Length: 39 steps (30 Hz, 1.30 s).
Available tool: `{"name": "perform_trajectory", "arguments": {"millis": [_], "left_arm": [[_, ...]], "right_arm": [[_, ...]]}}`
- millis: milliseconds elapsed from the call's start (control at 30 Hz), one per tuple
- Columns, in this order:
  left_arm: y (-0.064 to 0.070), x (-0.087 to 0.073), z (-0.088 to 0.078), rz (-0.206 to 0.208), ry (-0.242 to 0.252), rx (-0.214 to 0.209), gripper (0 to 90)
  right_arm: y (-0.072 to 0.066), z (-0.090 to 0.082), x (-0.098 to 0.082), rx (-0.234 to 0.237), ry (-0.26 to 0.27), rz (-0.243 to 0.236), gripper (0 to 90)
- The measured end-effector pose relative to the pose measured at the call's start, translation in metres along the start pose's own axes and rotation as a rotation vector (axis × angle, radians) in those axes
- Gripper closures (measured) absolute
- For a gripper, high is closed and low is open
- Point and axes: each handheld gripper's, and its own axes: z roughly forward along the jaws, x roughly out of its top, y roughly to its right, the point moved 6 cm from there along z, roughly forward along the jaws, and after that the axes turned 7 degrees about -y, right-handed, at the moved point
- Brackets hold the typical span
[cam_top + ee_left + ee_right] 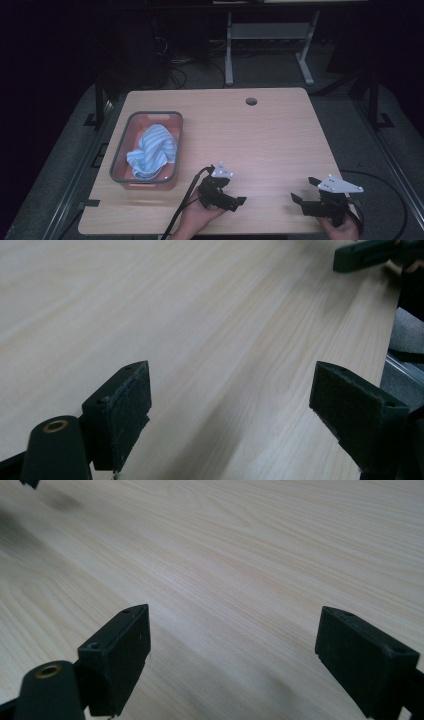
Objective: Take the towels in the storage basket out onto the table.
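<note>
A pale wooden table with a round cable hole near its far edge takes up the middle of the high view, standing on grey floor in a dark room; a white-legged desk frame stands behind it at the top of the frame, with cables trailing on the floor to its left. At the left of the tabletop sits a grey-rimmed bin with an orange inside, its long axis running from the near edge of the table toward the far edge, slightly tilted to the right at the top. Inside it lies a crumpled blue-and-white striped cloth, bunched along the same line and filling most of the lower half. The left gripper is at the lower centre of the frame, just right of the bin and apart from it, pointing toward the right; its jaws are spread wide with bare wood between them. The right gripper is at the lower right, pointing left toward the other, its jaws likewise spread wide over bare table.
</note>
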Motion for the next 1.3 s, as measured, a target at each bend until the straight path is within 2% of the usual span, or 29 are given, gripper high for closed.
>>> {"name": "perform_trajectory", "arguments": {"millis": [33, 100, 167, 300, 333, 433, 467, 667, 867, 1067, 1300], "left_arm": [[0.001, 0.005, -0.002, -0.012, 0.015, -0.009, 16.7], [0.000, 0.008, -0.004, -0.006, 0.018, -0.009, 16.7], [-0.006, 0.019, -0.011, -0.011, 0.012, -0.001, 16.7], [-0.013, 0.029, -0.018, -0.021, 0.013, -0.003, 16.7], [-0.017, 0.036, -0.025, -0.025, 0.013, -0.004, 16.7], [-0.021, 0.042, -0.030, -0.023, 0.009, -0.001, 16.8], [-0.025, 0.048, -0.035, -0.034, 0.008, -0.018, 16.8], [-0.032, 0.061, -0.043, -0.033, -0.012, -0.015, 16.9], [-0.046, 0.074, -0.057, -0.041, -0.014, 0.021, 17.0], [-0.065, 0.079, -0.075, -0.050, -0.027, 0.072, 17.2], [-0.089, 0.077, -0.100, -0.102, -0.003, 0.108, 17.5]], "right_arm": [[0.000, 0.000, 0.000, -0.003, 0.001, -0.002, 14.1], [0.001, 0.000, 0.000, -0.003, 0.000, 0.000, 14.1], [0.002, 0.000, 0.000, -0.005, -0.002, 0.005, 14.1], [0.001, -0.002, 0.000, -0.011, -0.002, 0.014, 14.1], [0.002, -0.002, 0.000, -0.018, 0.002, 0.008, 14.1], [0.002, -0.002, 0.001, -0.018, 0.001, 0.011, 14.1], [0.004, -0.002, 0.001, -0.018, -0.002, 0.010, 14.1], [0.005, -0.002, 0.001, -0.020, -0.002, 0.011, 14.1], [0.004, -0.003, 0.002, -0.022, 0.000, 0.012, 14.1], [0.004, -0.002, 0.003, -0.021, 0.003, 0.005, 14.1], [0.003, -0.002, 0.003, -0.021, 0.001, 0.005, 14.1]]}}
